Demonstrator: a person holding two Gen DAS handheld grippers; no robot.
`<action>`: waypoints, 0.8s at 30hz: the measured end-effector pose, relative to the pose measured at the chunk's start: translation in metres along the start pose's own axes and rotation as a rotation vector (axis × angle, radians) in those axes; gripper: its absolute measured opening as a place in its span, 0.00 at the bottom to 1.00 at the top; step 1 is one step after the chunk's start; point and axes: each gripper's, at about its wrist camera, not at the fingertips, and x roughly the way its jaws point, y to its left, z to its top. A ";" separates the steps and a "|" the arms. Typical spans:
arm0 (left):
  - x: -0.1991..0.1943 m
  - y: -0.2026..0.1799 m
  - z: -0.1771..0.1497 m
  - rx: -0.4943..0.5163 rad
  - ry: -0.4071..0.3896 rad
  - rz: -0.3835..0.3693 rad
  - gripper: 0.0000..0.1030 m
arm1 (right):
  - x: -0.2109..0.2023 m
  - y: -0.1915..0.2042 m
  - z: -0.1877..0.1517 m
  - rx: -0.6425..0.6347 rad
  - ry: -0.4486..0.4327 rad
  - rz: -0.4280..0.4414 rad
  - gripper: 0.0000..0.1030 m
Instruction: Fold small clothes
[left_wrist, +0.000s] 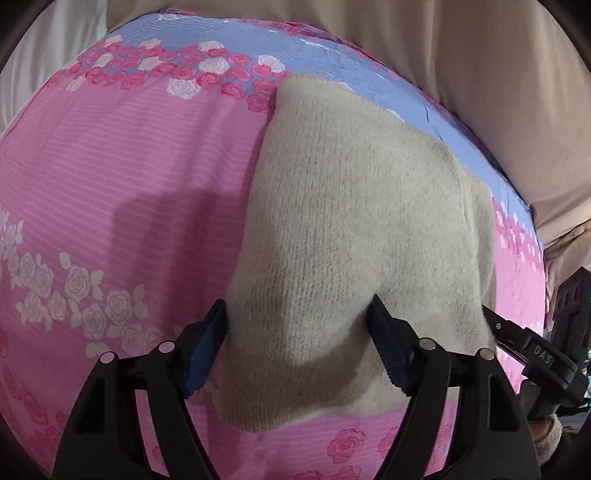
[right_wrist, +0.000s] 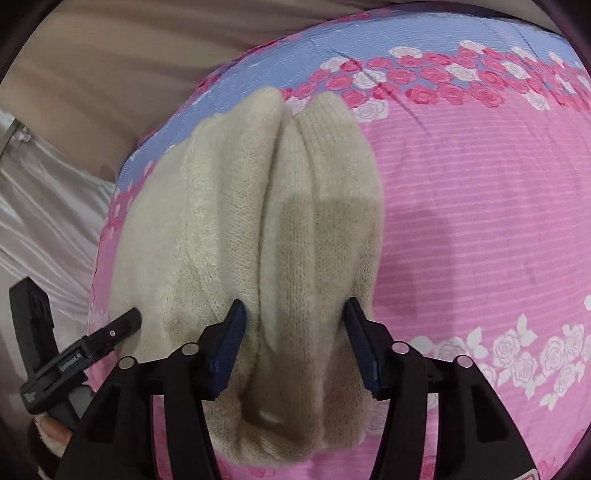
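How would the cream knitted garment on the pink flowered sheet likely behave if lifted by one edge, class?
The cream knitted garment would probably droop, not hold shape: it already lies in soft rounded folds. It looks fairly light yet bulky, judging by its fuzzy, thick knit. It seems unlikely to slip, since that nap should catch on the flowered sheet.

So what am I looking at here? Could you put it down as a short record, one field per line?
surface: bed cover, pink with rose print and a blue band
garment: cream knit garment, lying in lengthwise folds
left claw: open, fingers either side of the knit's near end
right claw: open, astride the knit's near end too
holder: a person, fingertip visible at the frame edge
background: beige fabric beyond the cover
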 end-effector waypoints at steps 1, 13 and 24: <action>-0.008 0.001 0.000 -0.012 -0.005 -0.008 0.71 | -0.017 0.007 -0.002 -0.021 -0.050 -0.034 0.50; -0.014 0.009 -0.017 0.033 0.012 0.093 0.71 | 0.007 0.052 -0.028 -0.283 0.012 -0.097 0.03; -0.028 -0.011 -0.022 0.111 -0.041 0.159 0.69 | 0.005 0.078 -0.024 -0.339 -0.001 -0.159 0.01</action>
